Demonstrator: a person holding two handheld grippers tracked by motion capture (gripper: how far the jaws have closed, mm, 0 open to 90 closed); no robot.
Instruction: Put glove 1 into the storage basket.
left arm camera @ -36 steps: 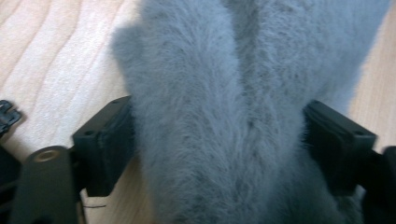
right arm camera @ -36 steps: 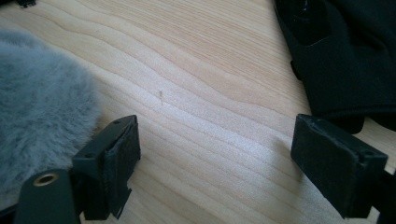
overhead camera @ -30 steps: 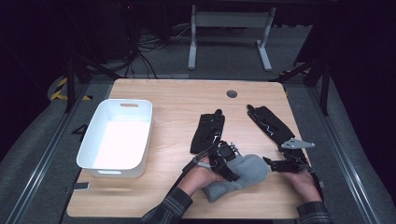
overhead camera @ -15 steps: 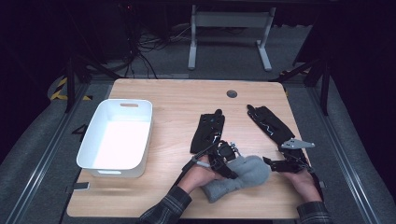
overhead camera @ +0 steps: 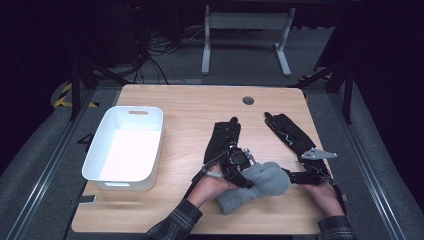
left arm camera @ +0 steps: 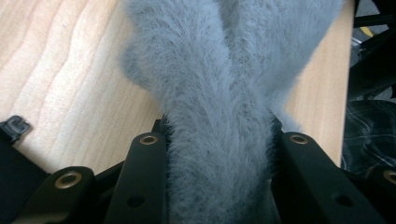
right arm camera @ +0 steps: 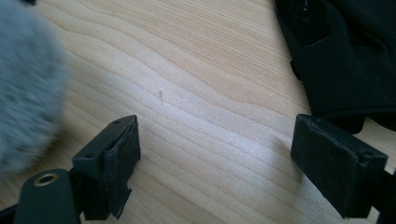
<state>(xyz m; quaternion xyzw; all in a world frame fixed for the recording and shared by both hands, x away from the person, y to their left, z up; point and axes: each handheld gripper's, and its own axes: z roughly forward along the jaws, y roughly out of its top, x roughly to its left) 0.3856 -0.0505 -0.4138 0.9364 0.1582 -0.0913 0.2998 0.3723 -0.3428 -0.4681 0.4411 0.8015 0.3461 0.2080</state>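
A grey fuzzy piece of clothing (overhead camera: 260,182) lies bunched near the table's front edge, between both hands. My left gripper (overhead camera: 244,176) comes in from its left. In the left gripper view the two black jaws press on the fuzzy piece (left arm camera: 219,107) from both sides. These jaws have just been closing, and my left gripper (left arm camera: 219,140) is shut on it. My right gripper (overhead camera: 292,176) sits just right of the fuzzy piece. In the right gripper view, my right gripper (right arm camera: 215,140) is open over bare wood, with the fuzzy piece (right arm camera: 23,93) off to its left.
Two black gloves lie behind the hands, one (overhead camera: 226,137) at centre and one (overhead camera: 287,131) to the right, also seen as a black glove (right arm camera: 345,56) beyond my right jaws. A white bin (overhead camera: 131,108) stands at the left of the wooden table (overhead camera: 185,110).
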